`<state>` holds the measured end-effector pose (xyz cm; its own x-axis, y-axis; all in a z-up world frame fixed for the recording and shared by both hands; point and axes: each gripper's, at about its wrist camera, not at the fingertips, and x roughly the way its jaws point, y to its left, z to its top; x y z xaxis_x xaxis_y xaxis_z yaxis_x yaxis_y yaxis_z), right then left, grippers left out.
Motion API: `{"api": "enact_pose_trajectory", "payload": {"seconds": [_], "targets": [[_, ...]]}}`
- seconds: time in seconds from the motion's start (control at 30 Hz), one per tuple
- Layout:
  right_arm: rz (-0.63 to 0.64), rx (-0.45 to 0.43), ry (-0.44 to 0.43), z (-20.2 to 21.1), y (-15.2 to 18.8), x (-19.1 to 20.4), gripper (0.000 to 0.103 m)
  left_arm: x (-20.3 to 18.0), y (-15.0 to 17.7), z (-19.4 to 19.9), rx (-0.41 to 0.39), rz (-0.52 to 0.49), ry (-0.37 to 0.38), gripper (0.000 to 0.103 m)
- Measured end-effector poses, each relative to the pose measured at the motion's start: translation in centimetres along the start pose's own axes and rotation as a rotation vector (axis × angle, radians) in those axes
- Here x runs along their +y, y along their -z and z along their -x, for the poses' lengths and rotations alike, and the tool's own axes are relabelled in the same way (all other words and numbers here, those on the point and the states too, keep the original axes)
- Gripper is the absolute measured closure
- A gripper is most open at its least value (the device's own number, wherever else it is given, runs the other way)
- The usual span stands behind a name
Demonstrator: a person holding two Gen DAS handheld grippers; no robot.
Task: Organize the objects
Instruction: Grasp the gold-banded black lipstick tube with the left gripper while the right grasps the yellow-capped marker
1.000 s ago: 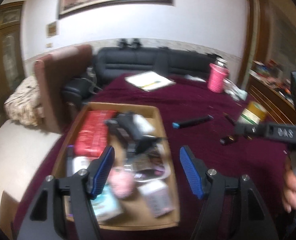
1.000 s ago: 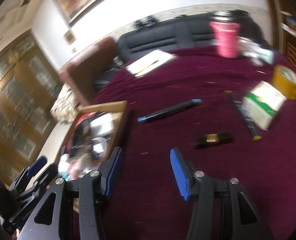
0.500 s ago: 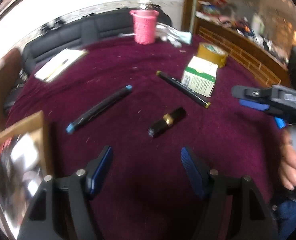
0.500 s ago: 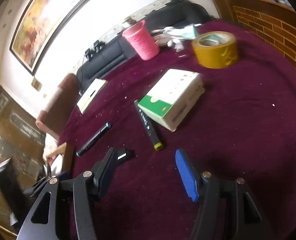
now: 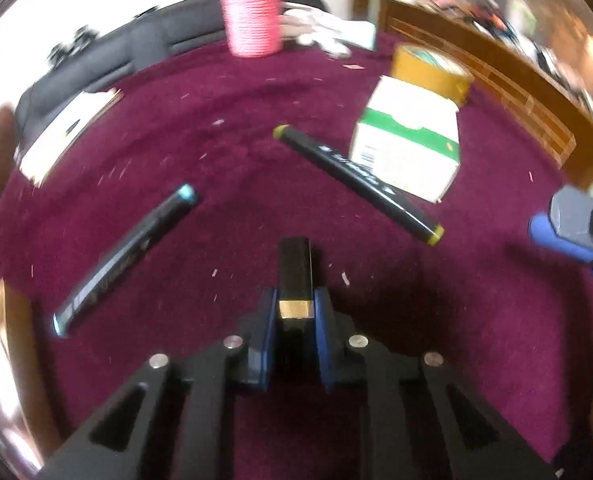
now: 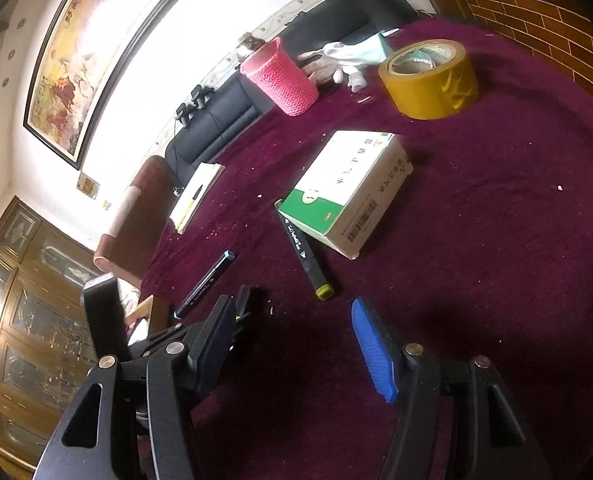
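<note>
My left gripper [image 5: 294, 300] is shut on a short black tube with a gold band [image 5: 295, 268], which lies on the maroon tablecloth [image 5: 256, 128] and points away from me. A blue-capped black marker [image 5: 128, 256] lies to its left and a yellow-capped black marker [image 5: 356, 178] to its right, against a white and green box [image 5: 408, 148]. My right gripper [image 6: 292, 304] hovers open over bare cloth with nothing between its fingers. The yellow-capped marker [image 6: 302, 254] and the box [image 6: 348, 188] lie just beyond it.
A roll of yellow tape [image 6: 430, 80] and a pink knitted cup [image 6: 282, 78] stand at the far side. A notebook with a pen [image 6: 196, 196] lies far left. A wooden tray corner [image 5: 0, 312] shows at the left edge. A dark sofa [image 6: 232, 116] runs behind the table.
My left gripper swung right from above the tray, came down over the black tube and shut on it. My right gripper moved toward the box and marker, opened a little wider, then held still.
</note>
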<state>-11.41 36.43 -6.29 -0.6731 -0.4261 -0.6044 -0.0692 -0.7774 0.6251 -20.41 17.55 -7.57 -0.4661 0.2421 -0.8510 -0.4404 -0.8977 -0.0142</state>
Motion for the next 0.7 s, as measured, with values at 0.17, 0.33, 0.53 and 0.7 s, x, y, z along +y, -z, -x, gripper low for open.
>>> {"api": "enact_pose_trajectory", "payload": {"seconds": [0.17,0.33,0.53,0.7], "targets": [[0.068,0.024,0.056,-1.1,0.5,0.6,0.039,2.2,4.1,2.6,-0.015,0.201,0.017,0.086],[0.148,0.107,0.125,-4.0,0.1,2.6,0.063,3.4,6.3,4.0,-0.081,0.226,0.032,0.086],[0.273,0.149,0.237,-8.1,-1.8,4.7,0.066,3.6,6.2,3.8,-0.094,0.220,0.037,0.086],[0.330,0.173,0.340,-11.5,-3.0,5.2,0.073,4.2,6.2,3.6,-0.087,0.252,0.073,0.086]]}}
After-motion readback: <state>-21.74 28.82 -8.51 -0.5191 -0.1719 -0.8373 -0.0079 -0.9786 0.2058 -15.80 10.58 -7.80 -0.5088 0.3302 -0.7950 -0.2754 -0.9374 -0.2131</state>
